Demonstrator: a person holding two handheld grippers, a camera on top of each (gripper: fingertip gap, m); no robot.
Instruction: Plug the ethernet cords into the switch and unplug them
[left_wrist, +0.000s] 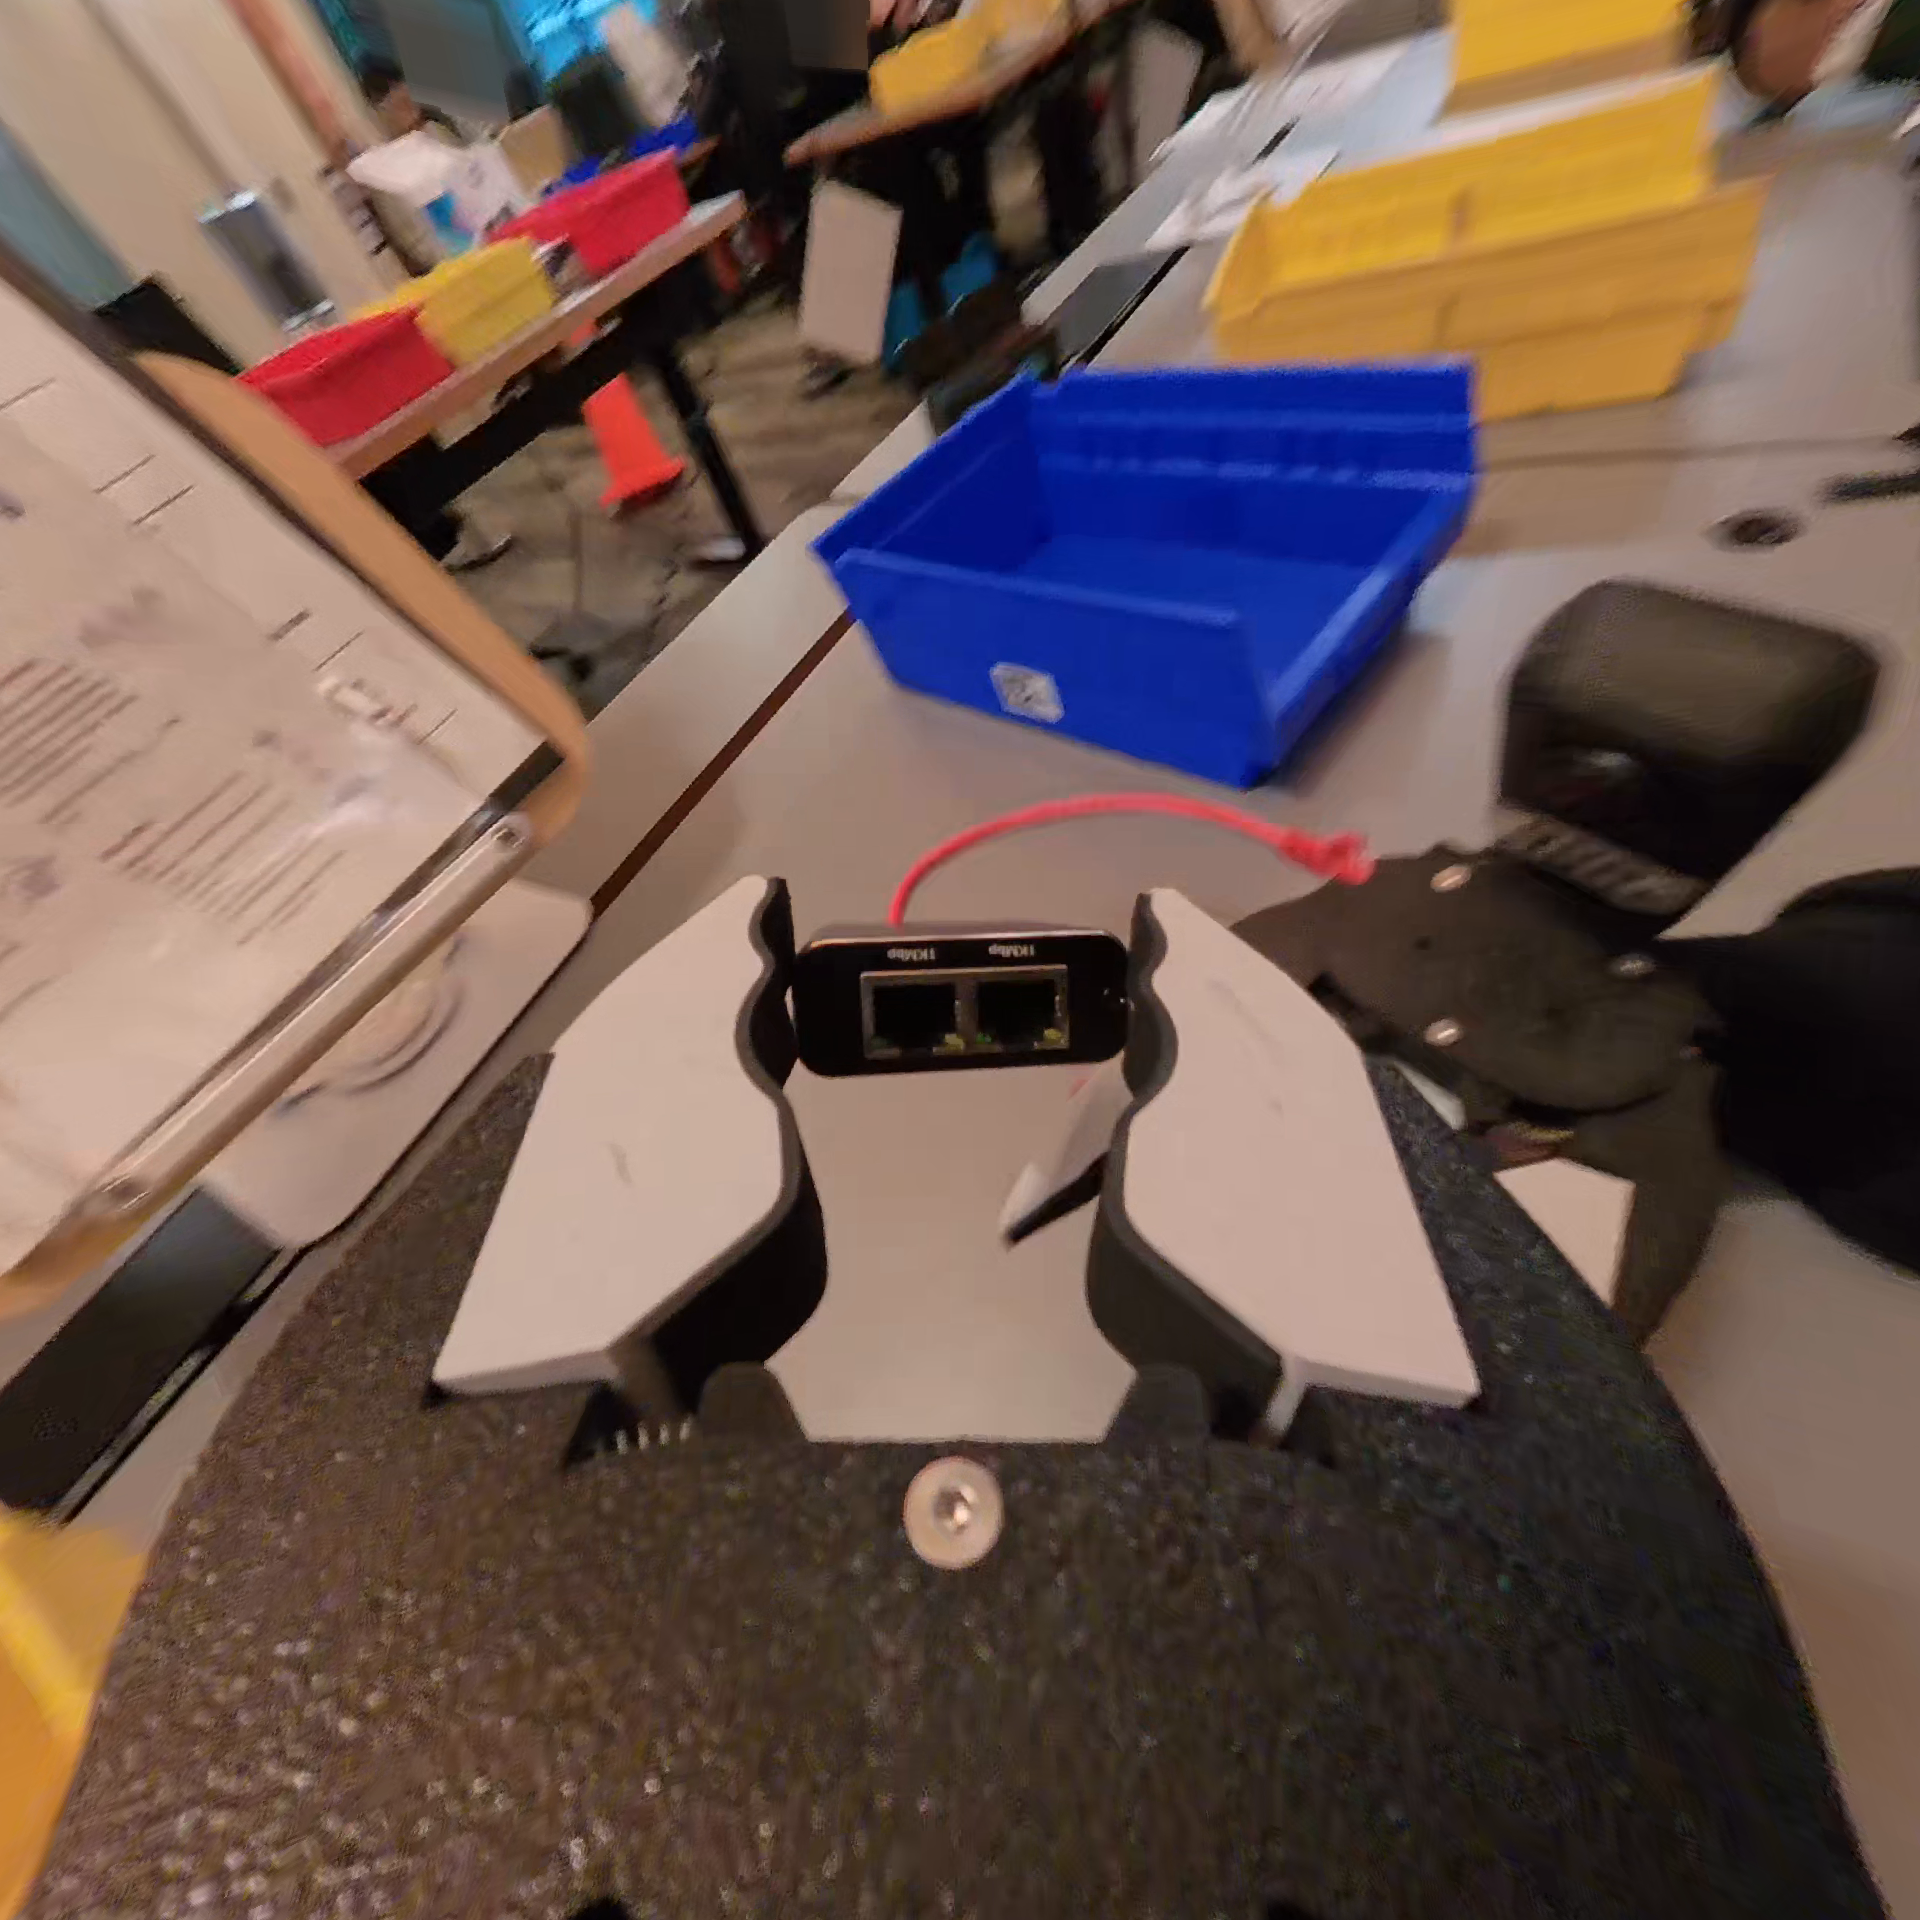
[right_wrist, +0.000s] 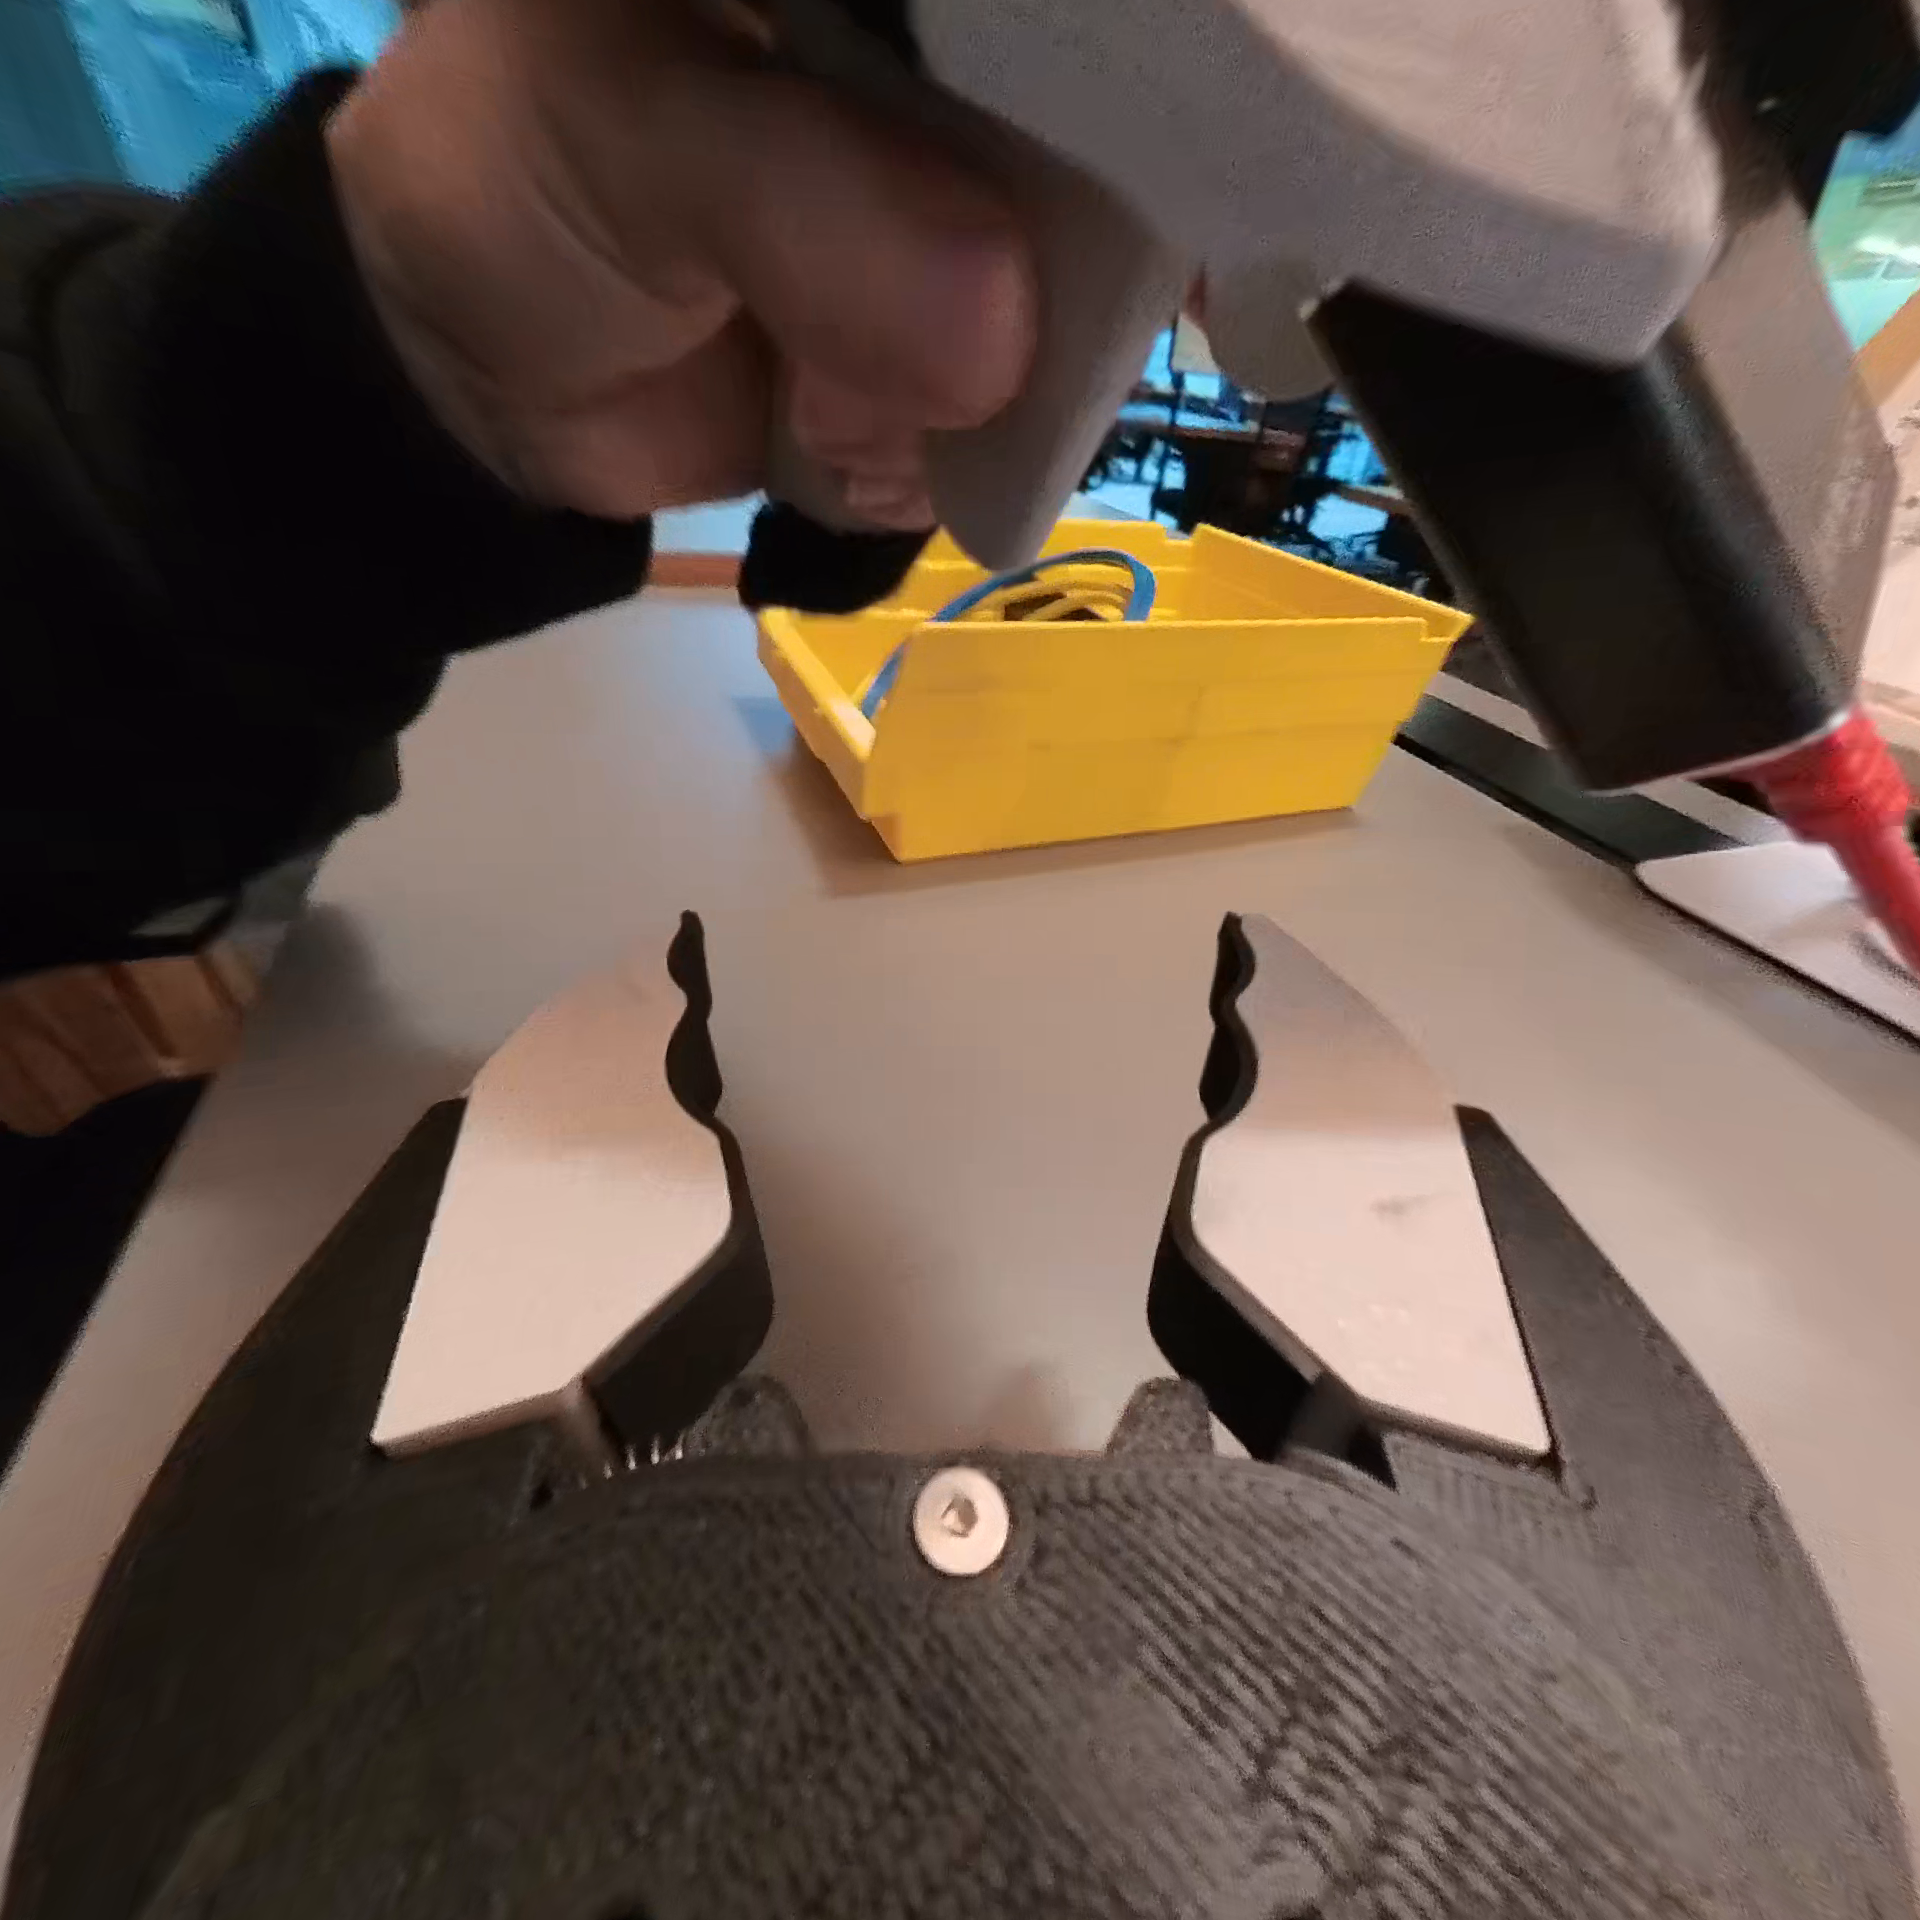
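Left claw (left_wrist: 956, 1003) clamps glossy black switch (left_wrist: 960, 1004).

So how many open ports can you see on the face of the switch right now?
2, side by side on the switch face held in the left gripper: one left, one right. The red cord plugs into the far side, whose ports are hidden.

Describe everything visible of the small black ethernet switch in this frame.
The small black ethernet switch is a glossy, rounded-edged box, clamped at its short ends by the left gripper above the grey table. Two side-by-side ports face the camera, both empty. A thin red ethernet cord plugs into its far side.
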